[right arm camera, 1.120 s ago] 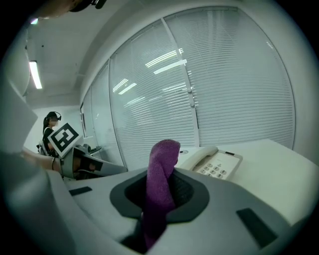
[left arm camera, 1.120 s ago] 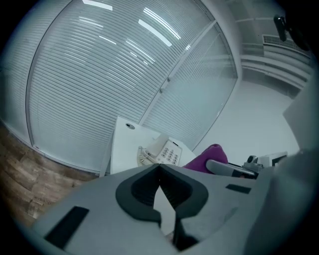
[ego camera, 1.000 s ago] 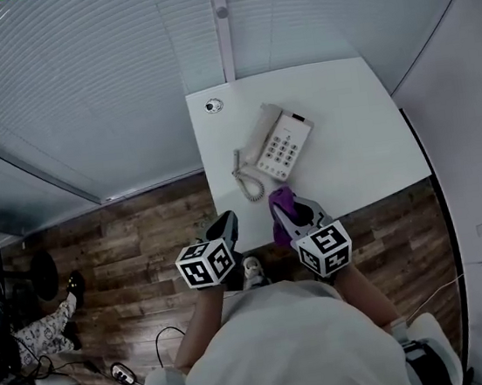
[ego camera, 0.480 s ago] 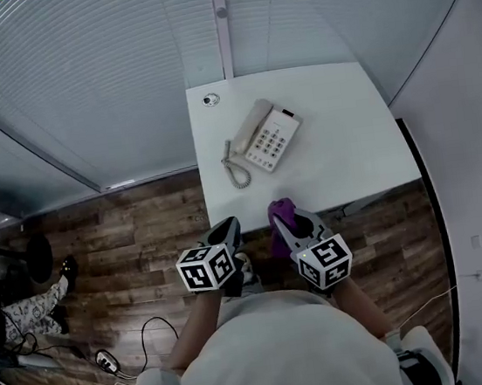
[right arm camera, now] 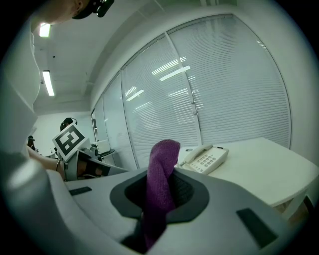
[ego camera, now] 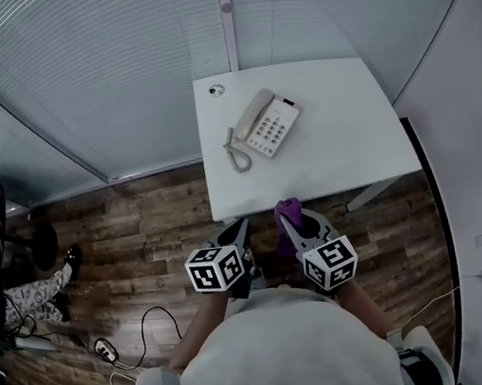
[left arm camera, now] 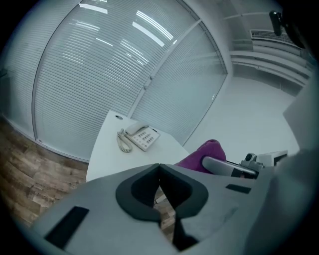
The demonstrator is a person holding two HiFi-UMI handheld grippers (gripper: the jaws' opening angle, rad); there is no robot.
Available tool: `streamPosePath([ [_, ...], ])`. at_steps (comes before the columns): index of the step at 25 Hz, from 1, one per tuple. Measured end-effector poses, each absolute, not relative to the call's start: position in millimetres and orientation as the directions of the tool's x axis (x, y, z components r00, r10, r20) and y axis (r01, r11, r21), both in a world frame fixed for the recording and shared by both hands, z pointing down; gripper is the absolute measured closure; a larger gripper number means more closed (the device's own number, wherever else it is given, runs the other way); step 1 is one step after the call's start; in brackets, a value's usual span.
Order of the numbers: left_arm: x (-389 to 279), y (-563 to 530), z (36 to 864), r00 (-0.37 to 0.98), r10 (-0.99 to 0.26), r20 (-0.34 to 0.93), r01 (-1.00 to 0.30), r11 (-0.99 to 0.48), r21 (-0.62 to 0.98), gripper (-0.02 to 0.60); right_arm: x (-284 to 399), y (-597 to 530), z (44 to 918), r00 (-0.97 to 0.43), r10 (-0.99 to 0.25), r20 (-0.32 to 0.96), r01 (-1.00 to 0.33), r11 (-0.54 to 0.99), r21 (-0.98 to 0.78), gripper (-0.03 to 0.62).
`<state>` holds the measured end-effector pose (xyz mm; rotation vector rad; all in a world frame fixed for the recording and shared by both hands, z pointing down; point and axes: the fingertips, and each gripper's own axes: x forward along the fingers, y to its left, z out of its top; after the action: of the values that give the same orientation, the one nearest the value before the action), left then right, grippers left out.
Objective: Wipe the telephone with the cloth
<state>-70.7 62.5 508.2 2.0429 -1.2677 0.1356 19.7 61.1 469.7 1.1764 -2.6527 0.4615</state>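
A cream telephone with a coiled cord lies on the white table, towards its far left; it also shows in the left gripper view as the telephone and in the right gripper view as the telephone. My right gripper is shut on a purple cloth, held off the table's near edge. The cloth sticks up between its jaws. My left gripper is shut and empty, beside the right one, over the wooden floor.
A small round cable grommet sits at the table's far left corner. Blinds cover the glass wall behind the table. Cables and a power strip lie on the floor at left, near a seated person's leg.
The view has shifted: both grippers and the cloth sit a little further back from the table's near edge, and the telephone appears further away. Both jaws stay shut.
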Motion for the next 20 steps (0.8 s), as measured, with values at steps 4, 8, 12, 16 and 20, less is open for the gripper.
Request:
streamPosePath([
  [4, -67, 71, 509, 0.513, -0.742, 0.432, -0.813, -0.257, 0.522, 0.560, 20, 67, 470, -0.670, -0.677, 0.304, -0.739, 0.644, -0.197, 0.534],
  [8, -66, 77, 510, 0.510, -0.746, 0.428, -0.811, -0.251, 0.528, 0.560, 22, 73, 470, -0.673, -0.675, 0.303, -0.737, 0.647, -0.195, 0.534],
  [12, -69, 78, 509, 0.498, -0.753, 0.430, -0.815, -0.238, 0.528, 0.560, 22, 73, 466, -0.683, -0.669, 0.294, -0.730, 0.645, -0.227, 0.534],
  [16, -71, 76, 510, 0.493, -0.756, 0.430, -0.816, -0.230, 0.530, 0.560, 23, 71, 465, -0.689, -0.668, 0.281, -0.725, 0.643, -0.249, 0.536],
  [20, -73, 76, 512, 0.487, -0.761, 0.429, -0.816, -0.220, 0.535, 0.560, 22, 71, 466, -0.691, -0.665, 0.283, -0.722, 0.649, -0.240, 0.535],
])
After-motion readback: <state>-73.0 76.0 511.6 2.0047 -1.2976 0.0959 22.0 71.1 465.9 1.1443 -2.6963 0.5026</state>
